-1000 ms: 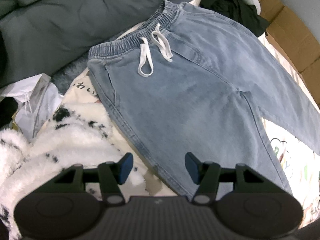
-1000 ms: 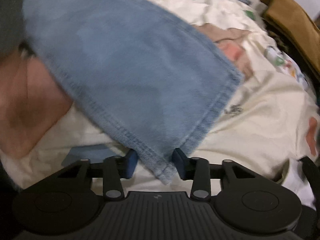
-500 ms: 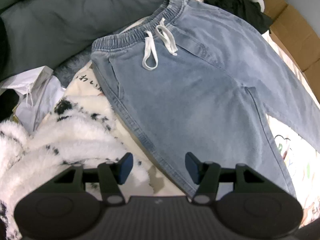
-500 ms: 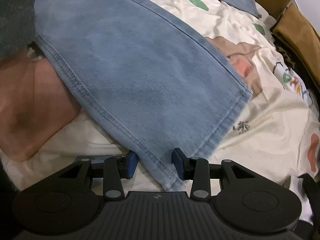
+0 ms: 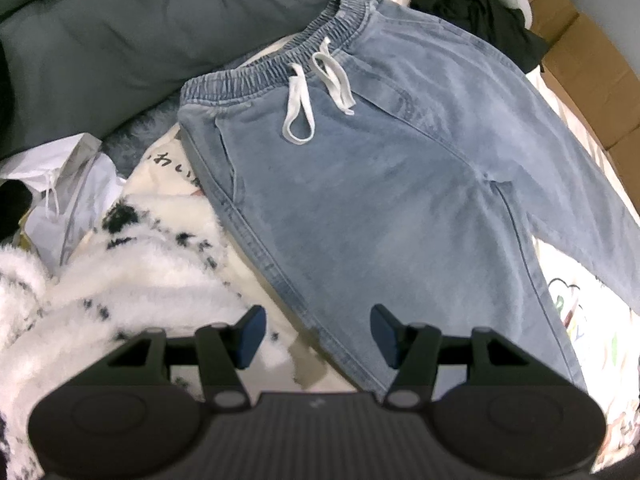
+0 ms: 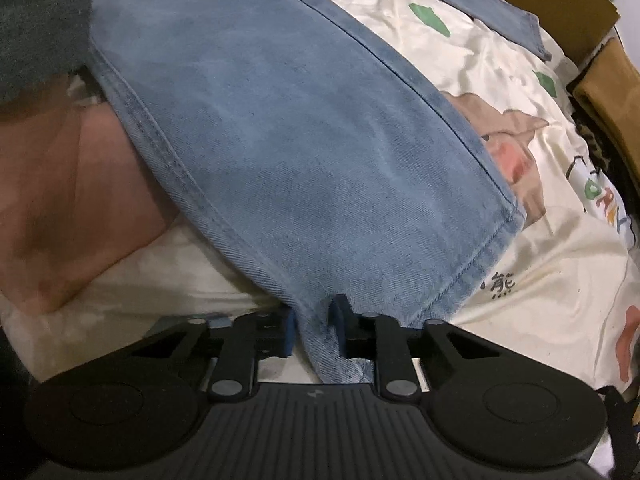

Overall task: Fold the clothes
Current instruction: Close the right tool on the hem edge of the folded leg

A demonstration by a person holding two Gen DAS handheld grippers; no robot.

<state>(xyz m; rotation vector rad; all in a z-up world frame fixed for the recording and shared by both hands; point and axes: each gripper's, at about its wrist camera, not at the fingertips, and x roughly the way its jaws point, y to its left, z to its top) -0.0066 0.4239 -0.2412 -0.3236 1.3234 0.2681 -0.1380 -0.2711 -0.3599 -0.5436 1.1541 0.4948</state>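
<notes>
Nearest in the right wrist view, the right gripper (image 6: 314,330) is pinching the corner of a trouser leg's hem, its blue pads pressed against the denim from both sides, with a tuft of the hem poking out below them. From there the jeans (image 6: 304,152) rise and spread across the view, the stitched hem running up to the right. Under the leg lies a cream bedsheet (image 6: 560,280) printed with cartoon figures and letters. Farther off, the other leg of the jeans crosses the top of the sheet, and a brown cardboard box (image 6: 560,0) stands beyond it.

In the left wrist view, the left gripper (image 5: 318,334) is spread wide and holds nothing; it hangs above the side seam of the jeans (image 5: 360,200), with one pad over denim and the other over a fluffy white blanket with black spots (image 5: 132,280). The jeans lie flat, front up, on the bed, legs running toward the right edge. Beyond, a white drawstring (image 5: 298,116) dangles from the elastic waistband. Behind the waistband sits a grey-green duvet (image 5: 140,40), and to the far right a black garment (image 5: 480,12) lies beside cardboard boxes (image 5: 580,60).
</notes>
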